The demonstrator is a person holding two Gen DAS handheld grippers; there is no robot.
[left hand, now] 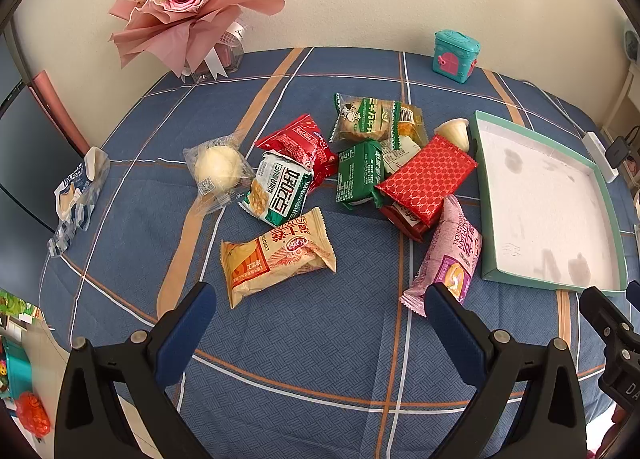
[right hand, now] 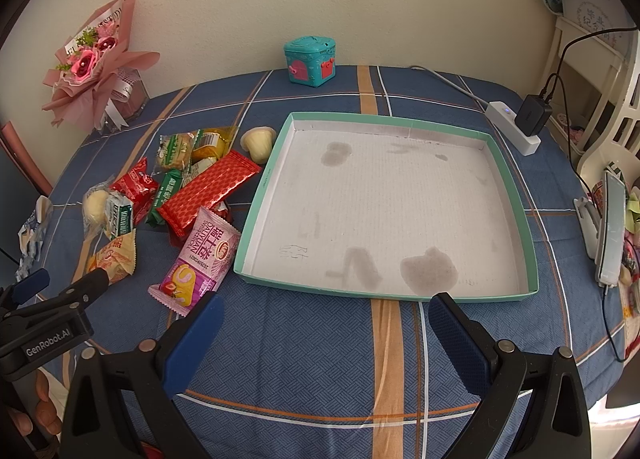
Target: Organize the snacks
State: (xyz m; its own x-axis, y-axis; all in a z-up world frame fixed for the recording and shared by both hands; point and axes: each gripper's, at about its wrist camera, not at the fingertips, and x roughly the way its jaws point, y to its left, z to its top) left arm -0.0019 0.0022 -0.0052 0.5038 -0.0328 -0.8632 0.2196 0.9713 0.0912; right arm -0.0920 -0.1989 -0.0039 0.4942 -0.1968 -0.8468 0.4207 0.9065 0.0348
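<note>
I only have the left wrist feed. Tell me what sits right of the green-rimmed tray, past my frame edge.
Observer: A white power strip with a black charger plugged in lies beyond the tray's far right corner.
Operator: Report the whole tray floor.
Observer: No snacks in it; the white floor shows only grey stains, the biggest near the front right.
Operator: Check the right claw.
Observer: The right claw is open, holding nothing, in front of the tray's near rim.
Operator: Say which snack lies nearest it.
Observer: The pink swiss roll pack, just off the tray's front left corner.
</note>
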